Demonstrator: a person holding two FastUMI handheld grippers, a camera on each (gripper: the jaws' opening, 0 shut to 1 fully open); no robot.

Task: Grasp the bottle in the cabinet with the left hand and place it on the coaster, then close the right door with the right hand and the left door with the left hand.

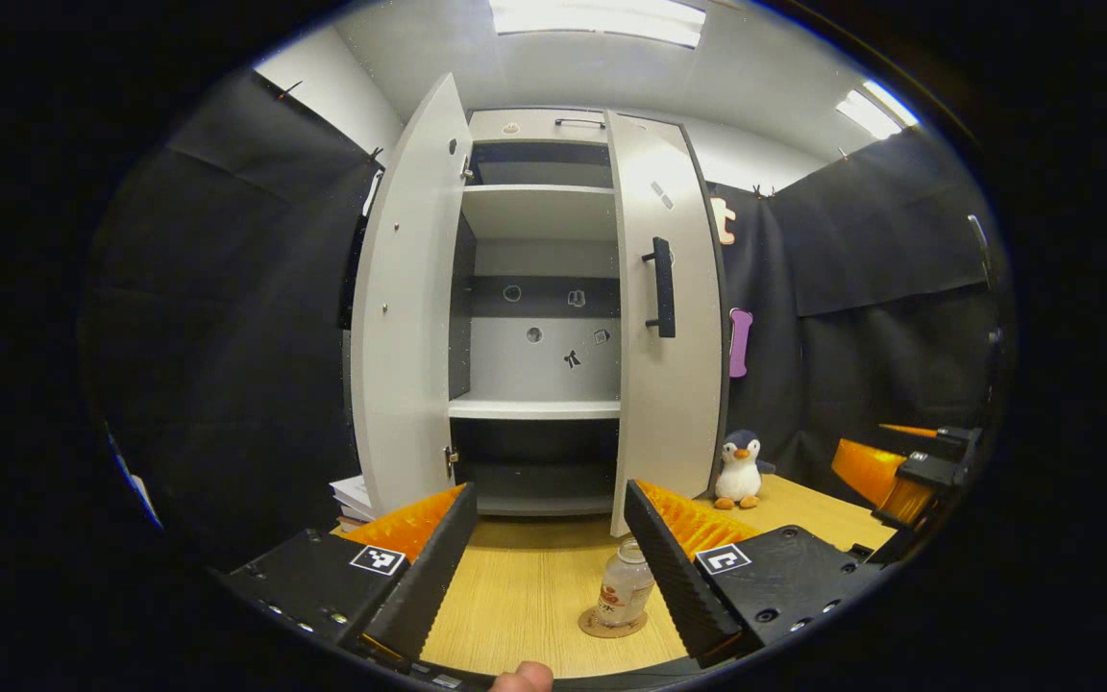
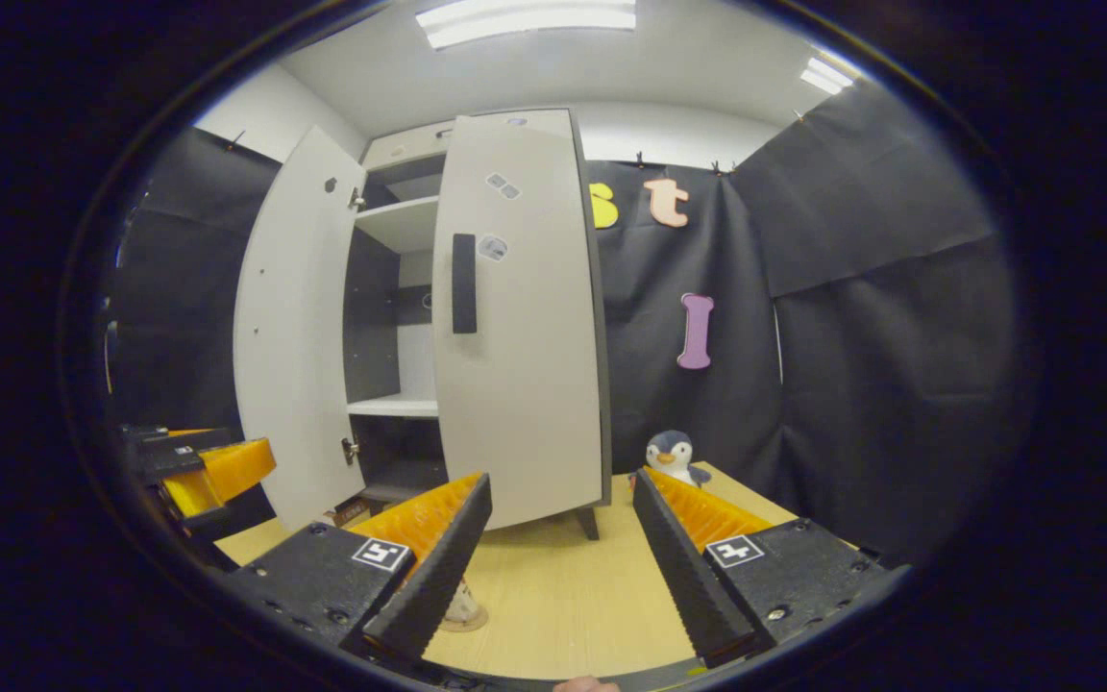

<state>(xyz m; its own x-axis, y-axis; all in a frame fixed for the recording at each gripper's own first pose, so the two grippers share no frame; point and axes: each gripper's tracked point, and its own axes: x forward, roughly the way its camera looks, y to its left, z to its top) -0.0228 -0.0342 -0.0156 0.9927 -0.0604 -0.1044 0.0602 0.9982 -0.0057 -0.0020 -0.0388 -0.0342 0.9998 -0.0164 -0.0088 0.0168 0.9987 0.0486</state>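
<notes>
Your left hand-held gripper (image 1: 546,577) hangs with its fingers spread apart and empty, the bottle (image 1: 625,586) standing upright on the coaster (image 1: 611,626) on the tabletop (image 1: 525,586) just in front of the cabinet (image 1: 534,308). Your right hand-held gripper (image 2: 561,567) is likewise spread and holds nothing, facing the cabinet's right door (image 2: 525,327), which is partly swung in, while the left door (image 1: 409,317) stands wide open and a toy penguin (image 1: 740,469) sits right of the cabinet.

Left gripper view faces cabinet (image 1: 534,317) head-on, near; right gripper view angled from right; both share it
</notes>
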